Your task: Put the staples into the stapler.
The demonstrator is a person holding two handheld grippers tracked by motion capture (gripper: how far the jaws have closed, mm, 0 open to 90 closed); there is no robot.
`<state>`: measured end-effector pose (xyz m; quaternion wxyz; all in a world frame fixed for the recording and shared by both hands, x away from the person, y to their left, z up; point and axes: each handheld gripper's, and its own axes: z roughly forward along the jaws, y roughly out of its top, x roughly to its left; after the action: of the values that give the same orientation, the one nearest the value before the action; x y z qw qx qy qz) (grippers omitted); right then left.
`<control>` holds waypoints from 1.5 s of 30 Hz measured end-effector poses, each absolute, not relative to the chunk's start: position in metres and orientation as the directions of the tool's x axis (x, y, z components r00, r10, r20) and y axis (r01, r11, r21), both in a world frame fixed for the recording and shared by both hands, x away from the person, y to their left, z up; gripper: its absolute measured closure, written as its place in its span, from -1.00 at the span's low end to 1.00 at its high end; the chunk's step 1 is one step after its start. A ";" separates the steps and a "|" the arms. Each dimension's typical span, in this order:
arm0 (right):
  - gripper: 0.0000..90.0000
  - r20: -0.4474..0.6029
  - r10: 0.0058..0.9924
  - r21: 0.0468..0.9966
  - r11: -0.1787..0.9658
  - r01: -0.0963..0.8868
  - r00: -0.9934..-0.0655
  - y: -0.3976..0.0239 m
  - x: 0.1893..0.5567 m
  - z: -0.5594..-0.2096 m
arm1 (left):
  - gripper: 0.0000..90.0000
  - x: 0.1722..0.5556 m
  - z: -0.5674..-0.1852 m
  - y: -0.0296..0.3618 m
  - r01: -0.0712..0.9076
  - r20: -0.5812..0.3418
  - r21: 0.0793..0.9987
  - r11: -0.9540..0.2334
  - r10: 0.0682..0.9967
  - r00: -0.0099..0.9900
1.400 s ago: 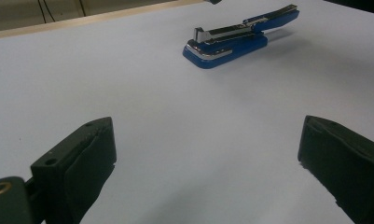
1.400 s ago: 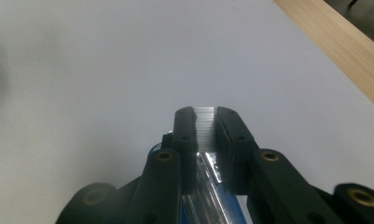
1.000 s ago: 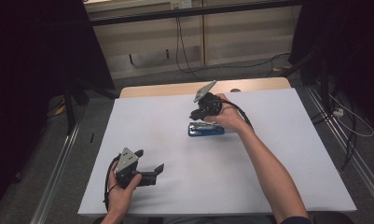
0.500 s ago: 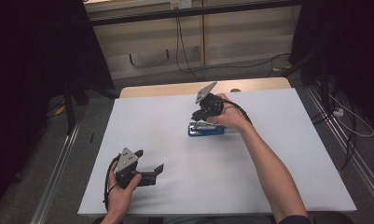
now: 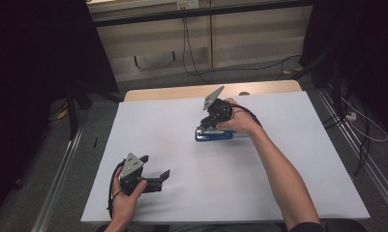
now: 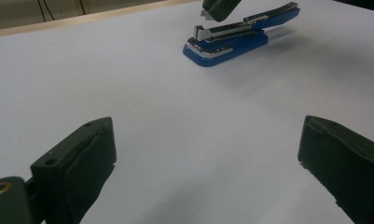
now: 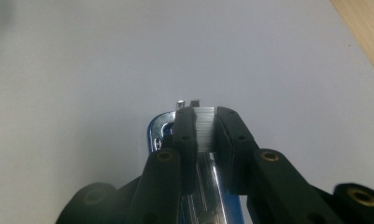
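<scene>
Staple strip (image 7: pixel 205 133) sits clamped between right gripper (image 7: pixel 206 122) jaws, directly above blue stapler (image 6: pixel 226 41).

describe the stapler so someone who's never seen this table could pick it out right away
On the white sheet covering the table, look toward the far middle, under the right gripper. The stapler lies there: blue body, shiny metal top, the sheet's sole coloured item.

Black tools (image 5: pixel 153 175) w/ grey triangular plates, brass screws, black cables; dark sleeve.

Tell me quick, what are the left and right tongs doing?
Left tongs: open, empty.
Right tongs: shut on a strip of staples above the blue stapler.
</scene>
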<state>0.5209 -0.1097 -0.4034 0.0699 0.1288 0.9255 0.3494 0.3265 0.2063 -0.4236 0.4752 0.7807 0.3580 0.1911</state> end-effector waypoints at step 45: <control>0.77 -0.069 0.207 0.644 0.756 0.115 -0.976 -0.108 0.522 -0.411 | -0.90 0.327 -0.425 0.205 0.383 -0.044 0.875 -0.298 0.737 0.675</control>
<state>0.5217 -0.1077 -0.4108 0.0683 0.0860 0.9346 0.3384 0.3268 0.2049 -0.4251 0.4728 0.7834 0.3572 0.1874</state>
